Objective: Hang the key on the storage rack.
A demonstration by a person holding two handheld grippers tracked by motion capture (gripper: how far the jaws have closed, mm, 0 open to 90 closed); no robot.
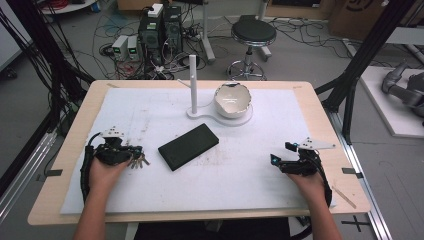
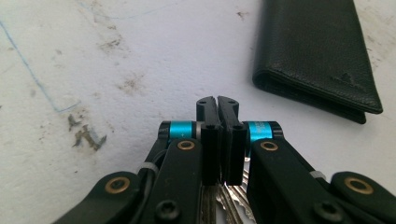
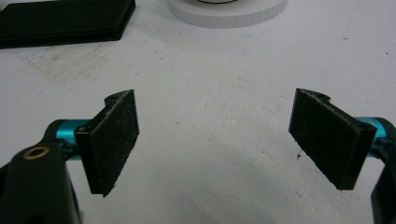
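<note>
My left gripper (image 1: 136, 150) rests on the white mat at the left, and a bunch of metal keys (image 1: 140, 161) sticks out from under it. In the left gripper view its jaws (image 2: 218, 105) are pressed together, with the keys (image 2: 231, 196) caught low between them. A black leather wallet (image 1: 188, 146) lies flat just to the right, also seen as the wallet (image 2: 317, 51) and the wallet (image 3: 60, 18). My right gripper (image 1: 281, 152) sits at the right of the mat. It (image 3: 219, 135) is open wide over bare mat, with nothing between the pads.
A white bowl (image 1: 232, 99) sits on a white stand with an upright post (image 1: 193, 82) at the back centre; the stand's base (image 3: 229, 11) lies ahead of the right gripper. The white mat (image 1: 250, 175) covers a wooden table (image 1: 75, 130).
</note>
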